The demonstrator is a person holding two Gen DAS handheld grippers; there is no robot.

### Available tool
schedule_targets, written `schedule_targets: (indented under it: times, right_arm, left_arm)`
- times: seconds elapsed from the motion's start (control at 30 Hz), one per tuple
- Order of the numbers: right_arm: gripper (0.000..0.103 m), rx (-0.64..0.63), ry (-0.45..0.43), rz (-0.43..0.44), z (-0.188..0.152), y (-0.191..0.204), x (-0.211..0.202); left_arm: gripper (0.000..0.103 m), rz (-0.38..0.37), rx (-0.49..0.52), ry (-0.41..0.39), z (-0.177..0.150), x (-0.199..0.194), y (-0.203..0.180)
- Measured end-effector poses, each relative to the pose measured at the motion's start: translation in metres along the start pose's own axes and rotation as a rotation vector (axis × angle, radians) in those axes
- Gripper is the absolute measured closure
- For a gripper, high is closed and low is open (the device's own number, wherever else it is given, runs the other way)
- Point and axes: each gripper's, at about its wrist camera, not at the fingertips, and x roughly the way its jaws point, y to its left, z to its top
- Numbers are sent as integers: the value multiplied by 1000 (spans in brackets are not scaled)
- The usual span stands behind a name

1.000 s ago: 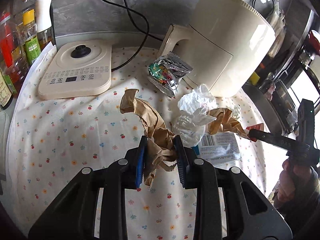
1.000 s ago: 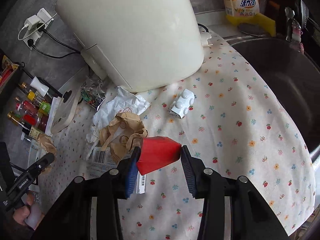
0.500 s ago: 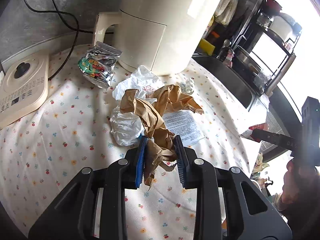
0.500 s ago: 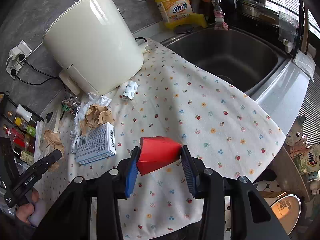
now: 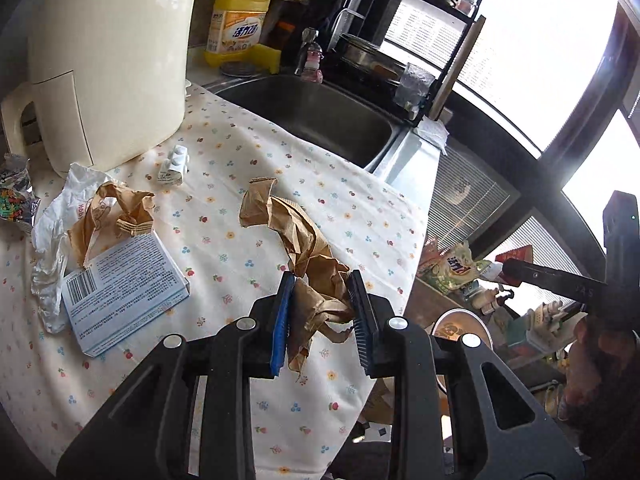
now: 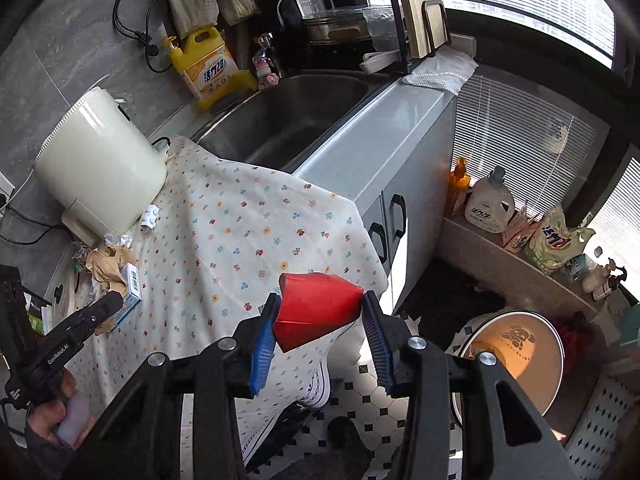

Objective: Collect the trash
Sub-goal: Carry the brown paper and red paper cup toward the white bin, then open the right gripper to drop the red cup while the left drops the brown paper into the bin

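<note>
Floral cloth (image 5: pixel 248 184) covers the counter beside the steel sink (image 5: pixel 320 116); cream appliance (image 5: pixel 108 60), blue-white box (image 5: pixel 124 292) and brown paper scrap (image 5: pixel 108 216) sit on it. Left gripper (image 5: pixel 322 314) clamps crumpled brown paper (image 5: pixel 308 256) above the cloth's edge. Right gripper (image 6: pixel 318 334) grips a red carton (image 6: pixel 316 312), held past the counter over tiled floor (image 6: pixel 372 404), near the open bin (image 6: pixel 516 352).

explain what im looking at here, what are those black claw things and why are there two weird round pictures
No robot here: a person holds a black two-finger tool in each hand, each with a wide-angle camera looking along its fingers. One picture comes from the left tool, which grips a crumpled strip of brown paper. The other comes from the right tool, which grips a folded red paper carton. On the flower-print cloth lie more crumpled brown paper, white crumpled wrapping, a pale blue printed box and a cream plastic appliance. A round white bin stands on the tiled floor.
</note>
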Motion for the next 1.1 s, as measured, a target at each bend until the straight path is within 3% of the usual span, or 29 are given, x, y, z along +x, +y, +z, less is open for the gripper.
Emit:
schedule_targets:
  times: [0.47, 0.73, 0.77, 0.8, 0.87, 1.1]
  right_arm:
    - [61, 128, -28, -51, -23, -159, -54]
    - [59, 154, -9, -52, -38, -217, -62]
    - [57, 156, -6, -49, -39, -223, -63]
    - [46, 161, -9, -49, -40, -229, -65]
    - [35, 175, -34, -60, -42, -241, -72]
    - [31, 229, -62, -91, -53, -279, -94]
  left_arm:
    - [75, -70, 87, 52, -21, 42, -165]
    - [75, -72, 125, 85, -37, 60, -227]
    - [75, -73, 128, 88, -39, 62, -233]
    - [75, -75, 133, 92, -41, 64, -240]
    - [75, -79, 145, 103, -43, 69, -250]
    - [75, -117, 192, 139, -50, 88, -286]
